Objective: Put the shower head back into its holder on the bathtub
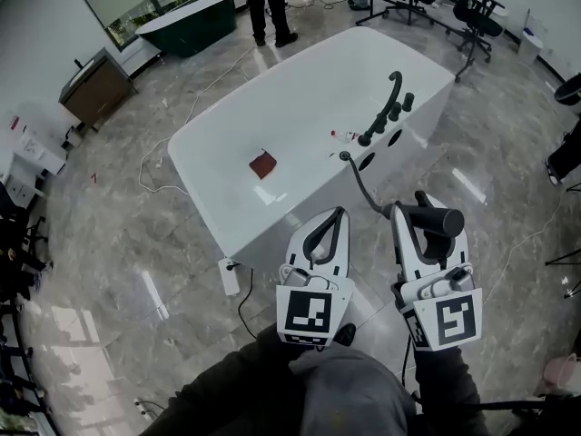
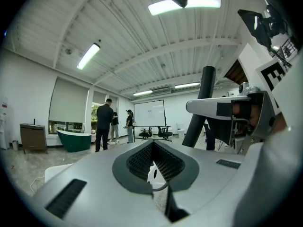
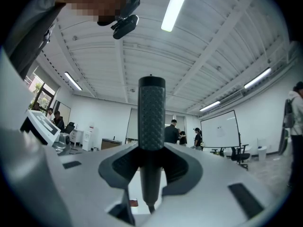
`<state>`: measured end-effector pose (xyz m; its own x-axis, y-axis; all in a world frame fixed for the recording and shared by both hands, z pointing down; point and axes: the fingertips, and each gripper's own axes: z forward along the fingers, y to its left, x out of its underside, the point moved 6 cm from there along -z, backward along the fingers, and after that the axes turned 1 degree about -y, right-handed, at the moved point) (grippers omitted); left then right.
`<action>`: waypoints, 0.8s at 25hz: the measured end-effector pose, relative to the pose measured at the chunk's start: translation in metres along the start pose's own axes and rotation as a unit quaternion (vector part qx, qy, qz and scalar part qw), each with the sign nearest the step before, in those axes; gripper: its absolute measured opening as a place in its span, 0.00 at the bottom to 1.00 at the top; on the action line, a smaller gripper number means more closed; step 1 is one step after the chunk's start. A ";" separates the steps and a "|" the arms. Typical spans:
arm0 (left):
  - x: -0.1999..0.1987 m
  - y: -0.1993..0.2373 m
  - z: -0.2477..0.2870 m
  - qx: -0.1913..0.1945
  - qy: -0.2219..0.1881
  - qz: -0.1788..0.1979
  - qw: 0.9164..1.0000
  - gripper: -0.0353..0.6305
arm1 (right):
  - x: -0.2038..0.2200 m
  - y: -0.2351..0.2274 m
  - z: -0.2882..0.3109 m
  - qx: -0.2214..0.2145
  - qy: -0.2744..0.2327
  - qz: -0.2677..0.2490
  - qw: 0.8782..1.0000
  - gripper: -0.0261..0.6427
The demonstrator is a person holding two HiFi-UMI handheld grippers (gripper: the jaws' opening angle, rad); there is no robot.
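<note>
Shower head (image 3: 151, 109), knurled black cylinder, fills right tool (image 3: 151, 151).

My left gripper (image 1: 339, 213) points level. Its jaws are closed tip to tip, with nothing between them. Just beside it, my right gripper (image 1: 406, 213) tips slightly upward, its jaws clamped on the shower head (image 1: 439, 220), whose handle crosses between my fingers and sticks out past them on both sides. Behind each set of fingers sits a marker cube (image 1: 309, 316), and behind the cubes my grey sleeves (image 1: 254, 380) run close together.
</note>
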<state>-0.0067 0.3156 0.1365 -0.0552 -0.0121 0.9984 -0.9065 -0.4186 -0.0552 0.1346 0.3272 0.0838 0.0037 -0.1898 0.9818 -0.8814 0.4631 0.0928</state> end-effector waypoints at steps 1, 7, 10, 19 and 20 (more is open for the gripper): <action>0.002 0.003 0.005 -0.001 -0.001 -0.003 1.000 0.06 | 0.001 -0.001 0.004 -0.002 0.001 -0.001 1.000 0.24; 0.014 0.025 0.044 0.004 -0.002 -0.019 1.000 0.06 | 0.007 -0.012 0.035 -0.008 0.009 -0.011 1.000 0.24; 0.015 0.036 0.066 0.009 -0.001 -0.020 1.000 0.06 | 0.010 -0.017 0.054 -0.010 0.016 -0.008 1.000 0.24; 0.031 0.063 0.122 0.007 0.012 -0.025 1.000 0.06 | 0.016 -0.041 0.106 -0.025 0.022 0.001 0.999 0.24; 0.033 0.066 0.128 0.007 0.014 -0.025 1.000 0.06 | 0.013 -0.043 0.114 -0.029 0.015 0.003 0.999 0.24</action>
<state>-0.0148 0.1712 0.1677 -0.0211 0.0343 0.9992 -0.9029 -0.4299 -0.0043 0.1186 0.2063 0.0739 0.0132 -0.1616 0.9868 -0.8530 0.5131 0.0955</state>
